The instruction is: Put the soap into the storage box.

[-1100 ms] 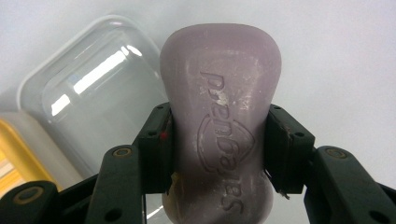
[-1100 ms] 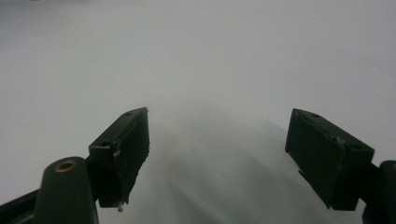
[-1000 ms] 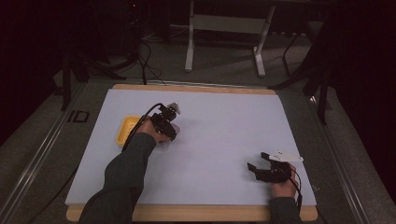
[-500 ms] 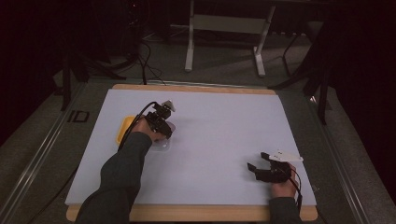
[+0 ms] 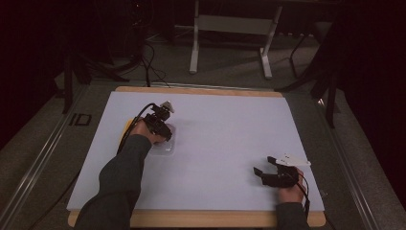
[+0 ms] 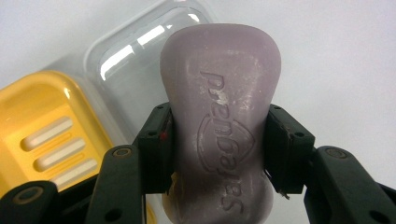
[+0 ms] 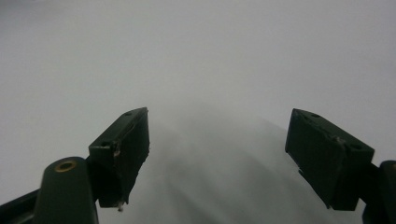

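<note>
Left gripper (image 6: 219, 158) pinches a lilac soap bar (image 6: 222, 116) across its narrow waist, both pads pressed to its sides; embossed lettering faces the camera. In the left gripper view the bar hangs over a clear plastic lid (image 6: 135, 60), with the yellow soap dish (image 6: 42, 121), slotted floor showing, just beside it. In the high view the left gripper (image 5: 160, 125) sits in the left half of the table (image 5: 230, 143), toward the far left corner, over the clear lid (image 5: 168, 143), with the yellow dish (image 5: 127, 128) peeking out at the hand's left side. Right gripper (image 5: 272, 168) rests near the near right corner, jaws spread and nothing between them; right gripper view gives bare white surface between the pads (image 7: 122, 149). Judgement: step in hand is carrying the soap, likely to seat it in the yellow dish. Next move calls for a short shift toward the dish, lining the bar's long axis with the tray, lowering until it rests on the slots, then letting go. Room: the dish lies close to the left edge, so the travel must stay short; the lid touches or nearly touches the dish and could be nudged. The centre and far right of the table are bare, ample room for the right hand to come and steady the dish
</note>
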`<state>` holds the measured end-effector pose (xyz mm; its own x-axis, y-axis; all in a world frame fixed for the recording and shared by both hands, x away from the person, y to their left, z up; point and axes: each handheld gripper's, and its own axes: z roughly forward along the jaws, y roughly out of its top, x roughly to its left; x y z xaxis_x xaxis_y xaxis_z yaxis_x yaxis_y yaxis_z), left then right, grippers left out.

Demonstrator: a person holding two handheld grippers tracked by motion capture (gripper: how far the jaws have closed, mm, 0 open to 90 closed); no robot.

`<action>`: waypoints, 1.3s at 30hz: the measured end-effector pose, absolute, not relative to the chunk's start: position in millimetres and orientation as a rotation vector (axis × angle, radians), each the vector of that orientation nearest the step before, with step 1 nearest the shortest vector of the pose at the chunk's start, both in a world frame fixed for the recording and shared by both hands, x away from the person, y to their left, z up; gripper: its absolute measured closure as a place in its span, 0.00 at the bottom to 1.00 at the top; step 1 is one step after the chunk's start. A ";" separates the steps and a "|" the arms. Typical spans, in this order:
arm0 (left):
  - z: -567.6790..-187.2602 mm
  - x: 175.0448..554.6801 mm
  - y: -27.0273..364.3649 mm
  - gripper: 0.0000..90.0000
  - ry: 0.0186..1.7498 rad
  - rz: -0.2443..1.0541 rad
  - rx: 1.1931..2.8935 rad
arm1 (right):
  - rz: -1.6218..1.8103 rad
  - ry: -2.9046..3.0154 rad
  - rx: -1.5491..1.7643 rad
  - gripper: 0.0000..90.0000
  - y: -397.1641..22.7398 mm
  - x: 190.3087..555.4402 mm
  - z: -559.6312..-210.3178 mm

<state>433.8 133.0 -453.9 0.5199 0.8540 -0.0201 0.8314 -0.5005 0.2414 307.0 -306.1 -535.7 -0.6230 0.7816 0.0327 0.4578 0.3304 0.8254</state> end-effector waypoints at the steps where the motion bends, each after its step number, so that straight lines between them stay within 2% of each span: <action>1: -453.9 433.8 133.0 0.55 1.431 0.149 2.540 | 1.200 2.230 1.098 0.24 -306.1 307.1 -535.7; 39: -451.7 438.3 163.8 0.55 1.555 0.172 2.454 | 1.201 2.228 1.099 0.24 -306.3 307.0 -535.7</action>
